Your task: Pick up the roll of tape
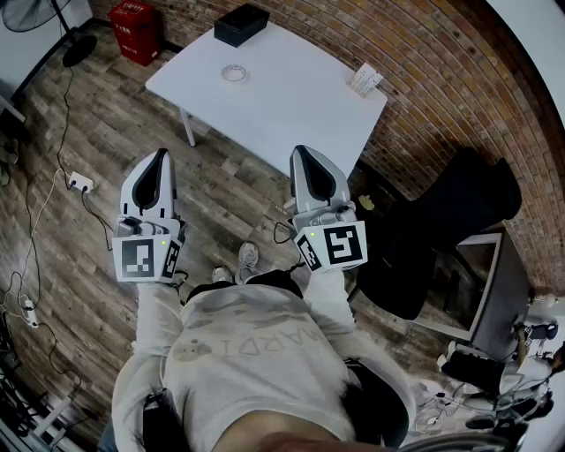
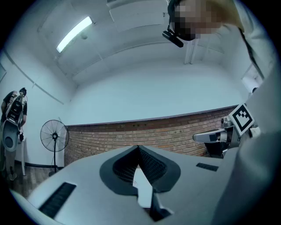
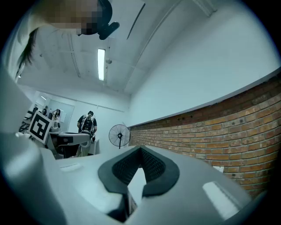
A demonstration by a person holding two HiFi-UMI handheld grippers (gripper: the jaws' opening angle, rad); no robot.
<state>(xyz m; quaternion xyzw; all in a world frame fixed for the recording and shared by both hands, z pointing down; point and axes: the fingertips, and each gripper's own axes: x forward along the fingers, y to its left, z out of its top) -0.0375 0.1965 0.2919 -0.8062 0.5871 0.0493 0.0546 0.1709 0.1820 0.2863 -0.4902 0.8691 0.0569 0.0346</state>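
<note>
The roll of tape (image 1: 234, 73) is a small pale ring lying flat on the white table (image 1: 291, 106), towards its far left part. My left gripper (image 1: 160, 156) and right gripper (image 1: 301, 151) hover side by side over the wooden floor, well short of the table's near edge. Both are shut with nothing between the jaws. In the left gripper view the left gripper's (image 2: 138, 147) jaw tips meet, and the right gripper's (image 3: 140, 149) tips meet in the right gripper view. Both views face the brick wall, and the tape is in neither.
A black box (image 1: 241, 24) sits at the table's far corner and a small white packet (image 1: 365, 81) at its right edge. A red crate (image 1: 134, 31) and a fan (image 1: 35, 13) stand to the left. A black chair (image 1: 441, 221) is at the right. Cables (image 1: 44, 221) cross the floor.
</note>
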